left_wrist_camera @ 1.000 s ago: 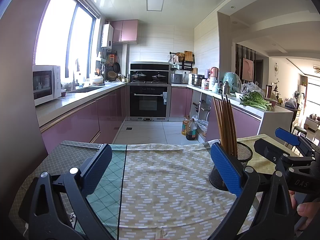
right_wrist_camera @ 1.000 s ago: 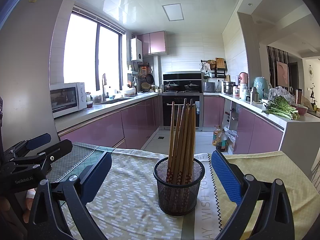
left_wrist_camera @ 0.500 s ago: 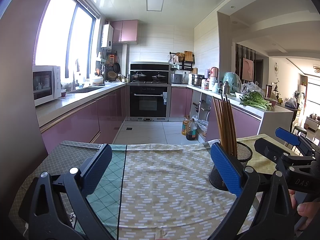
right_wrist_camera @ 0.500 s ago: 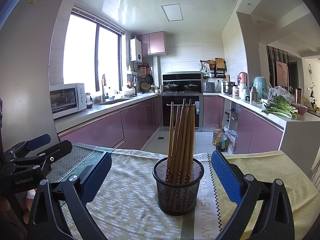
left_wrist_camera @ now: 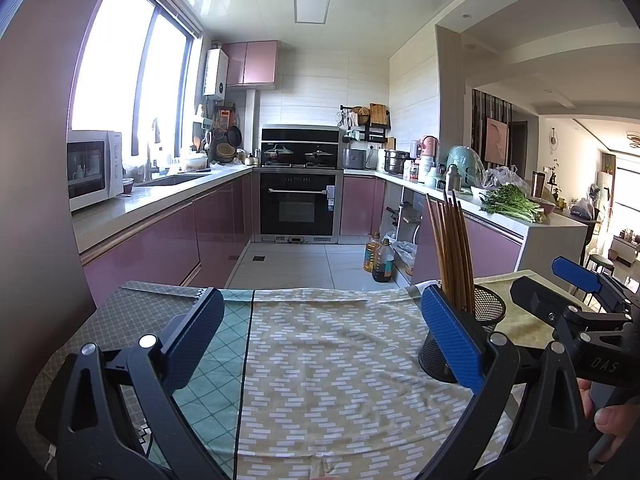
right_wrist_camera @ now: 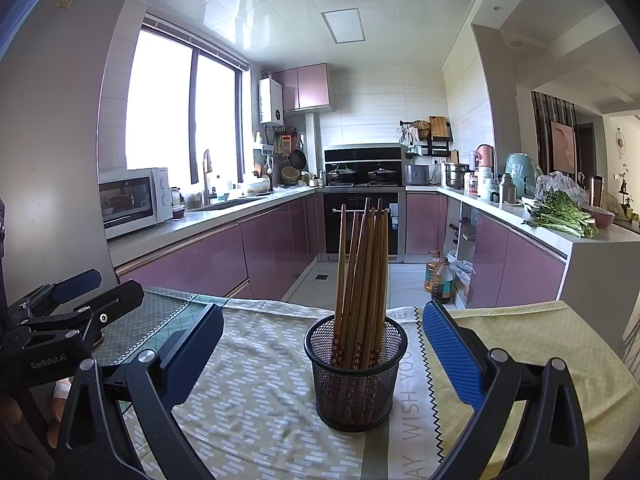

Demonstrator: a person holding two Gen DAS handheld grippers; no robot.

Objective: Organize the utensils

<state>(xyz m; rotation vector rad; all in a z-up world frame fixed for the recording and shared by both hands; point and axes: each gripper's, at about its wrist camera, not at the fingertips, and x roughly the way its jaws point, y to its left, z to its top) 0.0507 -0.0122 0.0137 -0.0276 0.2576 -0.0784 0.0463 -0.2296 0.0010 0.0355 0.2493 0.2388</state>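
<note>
A black mesh holder stands upright on the tablecloth with several wooden chopsticks in it. My right gripper is open, and the holder sits just ahead between its blue-padded fingers, untouched. In the left wrist view the same holder and chopsticks appear at the right, partly hidden behind my left gripper's right finger. My left gripper is open over bare cloth with nothing between its fingers. The right gripper shows at the far right there.
The table carries a patterned yellow cloth and a green diamond cloth on the left. Beyond the table's far edge lies a kitchen floor with oil bottles, purple cabinets and an oven. A hand grips the right tool.
</note>
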